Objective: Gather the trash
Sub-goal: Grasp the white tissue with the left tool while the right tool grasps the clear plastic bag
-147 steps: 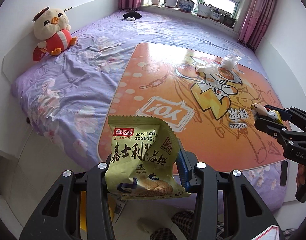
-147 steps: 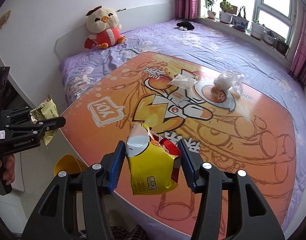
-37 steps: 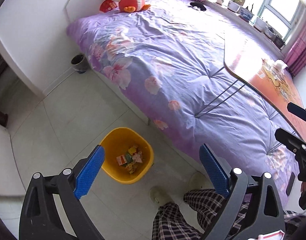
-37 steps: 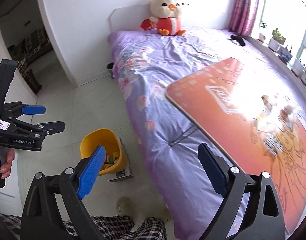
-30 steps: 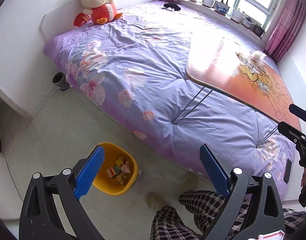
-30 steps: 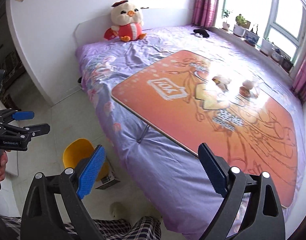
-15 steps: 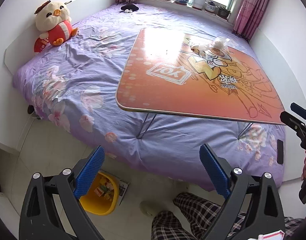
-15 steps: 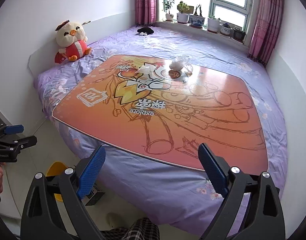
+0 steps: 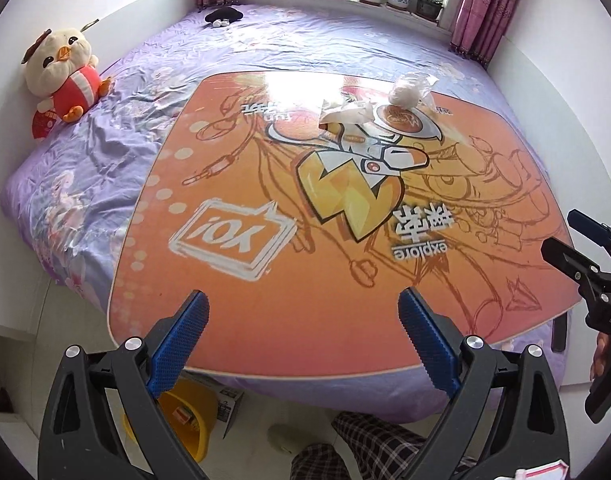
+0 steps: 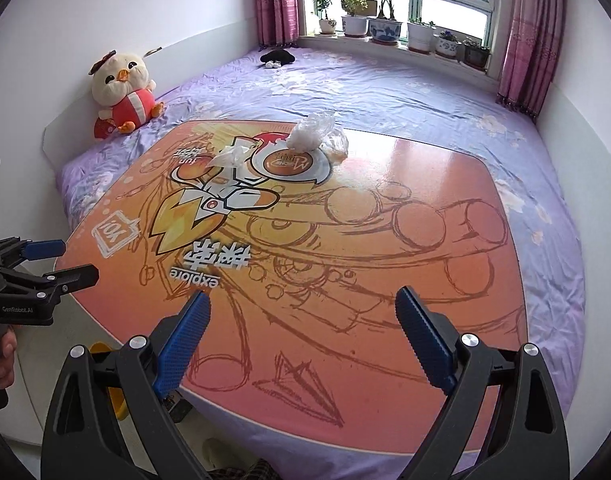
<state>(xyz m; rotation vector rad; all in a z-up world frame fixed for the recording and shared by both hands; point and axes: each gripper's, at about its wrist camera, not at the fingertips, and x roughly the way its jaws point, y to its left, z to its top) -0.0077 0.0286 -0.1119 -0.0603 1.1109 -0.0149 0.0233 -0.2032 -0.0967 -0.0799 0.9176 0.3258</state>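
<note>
Both hand-held grippers had swung up from the floor and the yellow plastic bin (image 9: pixel 187 416), where the snack wrappers they had carried a few seconds earlier now lay, and faced the orange cartoon-printed tabletop (image 9: pixel 305 272) that stood on the purple floral bed (image 10: pixel 385 80). The left hand-held gripper (image 9: pixel 303 338) hung over the near edge of the tabletop with its blue-padded jaws spread wide and nothing between them. The right hand-held gripper (image 10: pixel 301 334) was equally wide and empty, also above the near edge.

Two pieces of trash remained on the far part of the tabletop: a crumpled white tissue (image 9: pixel 345 114) and, just beside it toward the window, a bunched clear plastic bag (image 9: pixel 409 90). Both were well apart from either gripper. The bin stood on the white tiled floor below the tabletop's near left corner, beside a small cardboard box (image 9: pixel 227 404). A cream and red plush chick (image 9: pixel 61 80) sat at the headboard end of the bed, and potted plants (image 10: pixel 385 28) lined the windowsill.
</note>
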